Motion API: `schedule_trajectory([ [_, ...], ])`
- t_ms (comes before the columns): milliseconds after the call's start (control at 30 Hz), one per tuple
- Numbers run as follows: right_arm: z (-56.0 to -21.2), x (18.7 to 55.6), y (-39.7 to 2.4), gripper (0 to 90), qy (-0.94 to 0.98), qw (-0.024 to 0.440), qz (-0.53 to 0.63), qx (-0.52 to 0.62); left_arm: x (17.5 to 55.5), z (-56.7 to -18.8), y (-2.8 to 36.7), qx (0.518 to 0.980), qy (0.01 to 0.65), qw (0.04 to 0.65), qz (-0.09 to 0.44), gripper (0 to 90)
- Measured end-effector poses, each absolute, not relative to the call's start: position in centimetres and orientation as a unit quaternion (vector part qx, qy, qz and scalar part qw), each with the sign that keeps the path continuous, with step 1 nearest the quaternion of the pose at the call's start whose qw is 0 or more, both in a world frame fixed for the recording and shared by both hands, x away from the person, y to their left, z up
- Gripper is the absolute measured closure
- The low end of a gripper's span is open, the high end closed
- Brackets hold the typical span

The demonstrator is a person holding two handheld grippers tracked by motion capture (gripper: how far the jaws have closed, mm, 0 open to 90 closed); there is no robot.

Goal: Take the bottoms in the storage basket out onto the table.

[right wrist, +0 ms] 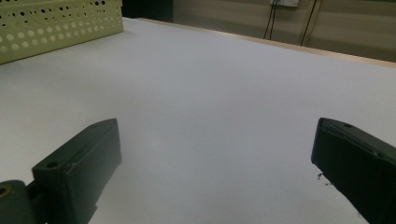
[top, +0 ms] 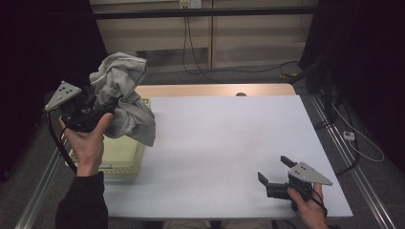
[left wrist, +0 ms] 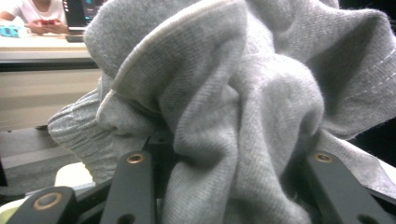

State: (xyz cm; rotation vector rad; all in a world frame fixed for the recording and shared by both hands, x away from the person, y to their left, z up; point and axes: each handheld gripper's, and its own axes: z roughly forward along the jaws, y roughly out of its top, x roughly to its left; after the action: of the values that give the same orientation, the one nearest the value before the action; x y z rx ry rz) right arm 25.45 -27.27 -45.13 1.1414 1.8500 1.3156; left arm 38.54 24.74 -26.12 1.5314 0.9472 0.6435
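Observation:
A crumpled grey sweater point(top: 124, 95) hangs in the air above the pale yellow perforated basket point(top: 125, 157) at the table's left edge. My left gripper point(top: 102, 107) is shut on the grey sweater, with a hand around its body. In the left gripper view the grey sweater point(left wrist: 233, 102) bunches between the two black jaws and hides their tips. My right gripper point(top: 274, 171) rests low over the white table point(top: 219, 143) near the front right corner, jaws wide apart with nothing between them. My right gripper point(right wrist: 215, 154) points toward the basket point(right wrist: 56, 28) at the far left.
A wooden strip point(top: 215, 89) runs along the table's far edge. Metal rails point(top: 351, 157) flank both sides. Cables point(top: 191, 43) trail down the back wall and across the floor at right. A dark curtain point(top: 38, 47) stands at the left.

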Motion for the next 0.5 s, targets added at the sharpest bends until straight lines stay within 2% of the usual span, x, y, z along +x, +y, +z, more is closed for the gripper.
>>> schedule_trajectory([
  [500, -45.1, 25.5, -27.3, 1.8, 0.696, 0.295, 0.495, 0.428, 39.3, -25.6, 20.1, 0.675, 0.375, 0.59, 0.237, 54.8],
])
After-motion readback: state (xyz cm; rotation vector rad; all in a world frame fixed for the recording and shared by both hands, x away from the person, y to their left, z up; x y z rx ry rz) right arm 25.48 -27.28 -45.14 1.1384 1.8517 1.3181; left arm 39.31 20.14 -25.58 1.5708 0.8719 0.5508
